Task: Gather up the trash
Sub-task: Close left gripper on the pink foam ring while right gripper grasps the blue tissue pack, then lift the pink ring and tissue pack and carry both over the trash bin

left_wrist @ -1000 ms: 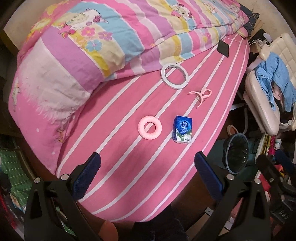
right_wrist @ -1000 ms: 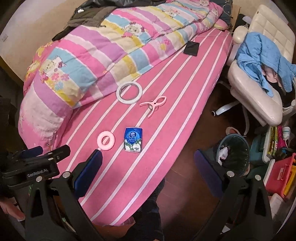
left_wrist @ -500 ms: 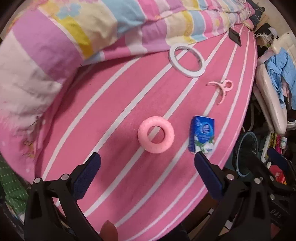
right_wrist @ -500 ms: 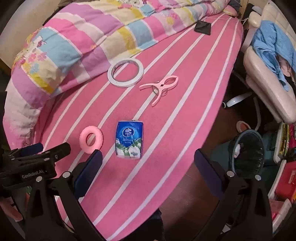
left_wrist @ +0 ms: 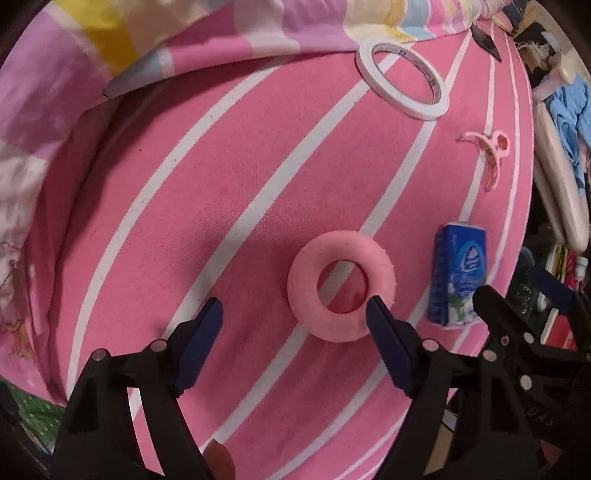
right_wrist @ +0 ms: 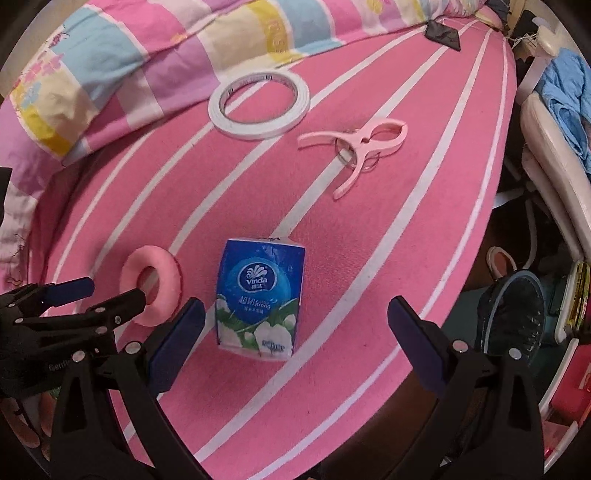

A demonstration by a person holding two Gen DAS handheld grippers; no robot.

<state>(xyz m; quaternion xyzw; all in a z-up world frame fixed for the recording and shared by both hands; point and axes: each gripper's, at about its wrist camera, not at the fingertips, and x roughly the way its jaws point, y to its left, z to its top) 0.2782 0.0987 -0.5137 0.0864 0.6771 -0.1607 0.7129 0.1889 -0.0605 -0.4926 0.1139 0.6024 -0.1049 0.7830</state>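
Observation:
On the pink striped bed [left_wrist: 229, 192] lie a pink foam ring [left_wrist: 340, 286], a blue Vinda tissue pack [left_wrist: 460, 275], a white tape roll [left_wrist: 402, 79] and a pink clothes clip [left_wrist: 487, 155]. My left gripper [left_wrist: 293, 310] is open, low over the bed, its right finger over the ring's near edge. My right gripper [right_wrist: 295, 314] is open, just short of the tissue pack [right_wrist: 260, 295]. The ring [right_wrist: 153, 286], tape roll [right_wrist: 258, 107] and clip [right_wrist: 356, 151] show in the right wrist view too, with the left gripper's fingers [right_wrist: 66, 291] at the ring.
A striped quilt [right_wrist: 147, 59] is bunched along the bed's far side. A dark trash bin [right_wrist: 513, 310] stands on the floor right of the bed. A white chair [right_wrist: 554, 155] with blue cloth stands beyond it. A black item [right_wrist: 443, 35] lies far up the bed.
Both grippers have moved down and forward toward the bed. The left one now reaches the pink ring; the right one has closed in on the tissue pack. The left jaws have narrowed a little.

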